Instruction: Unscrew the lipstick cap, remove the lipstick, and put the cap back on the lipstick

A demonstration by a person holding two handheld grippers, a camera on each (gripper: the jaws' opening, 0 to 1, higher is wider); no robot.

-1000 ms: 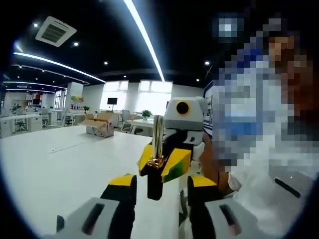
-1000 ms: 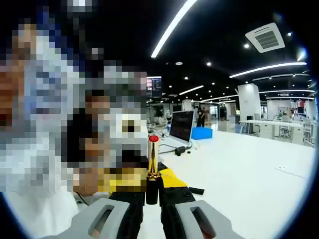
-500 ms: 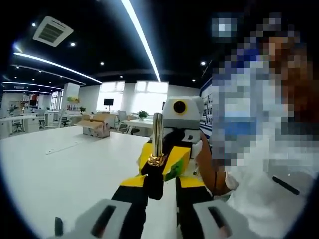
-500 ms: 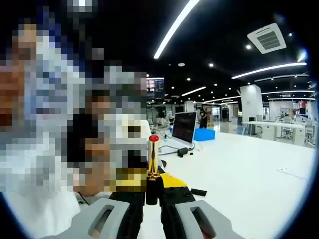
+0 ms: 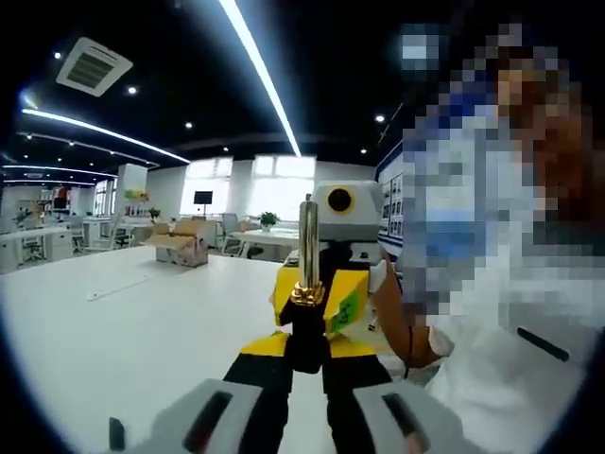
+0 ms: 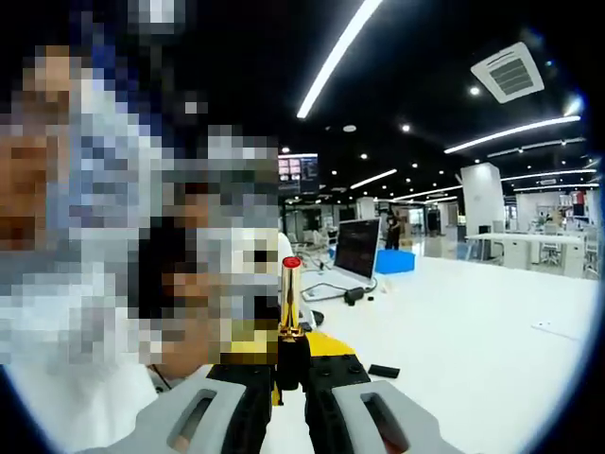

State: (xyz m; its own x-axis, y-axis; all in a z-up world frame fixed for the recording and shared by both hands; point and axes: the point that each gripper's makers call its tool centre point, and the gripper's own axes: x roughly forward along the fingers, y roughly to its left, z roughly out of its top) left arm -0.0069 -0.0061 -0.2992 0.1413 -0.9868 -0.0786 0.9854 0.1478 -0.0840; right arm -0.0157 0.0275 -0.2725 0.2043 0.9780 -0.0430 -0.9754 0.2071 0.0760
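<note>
Now the left tool (image 5: 304, 357), spread wide a second ago, has been clamped onto the black base of the gold, red-tipped lipstick (image 6: 289, 307), also pinched upright by the right tool (image 6: 288, 367), above the white tabletop (image 5: 142, 322). A handover or twist seems prepared.

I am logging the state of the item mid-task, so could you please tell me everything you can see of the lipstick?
The lipstick stands upright, uncapped: a shiny gold metal tube on a black base, with a red tip showing at the top in the right gripper view. An ornate gold collar rings the joint between tube and base. The right tool is shut on the black base, and in the left gripper view the left tool also closes on that base. It is held in the air above the white table.
</note>
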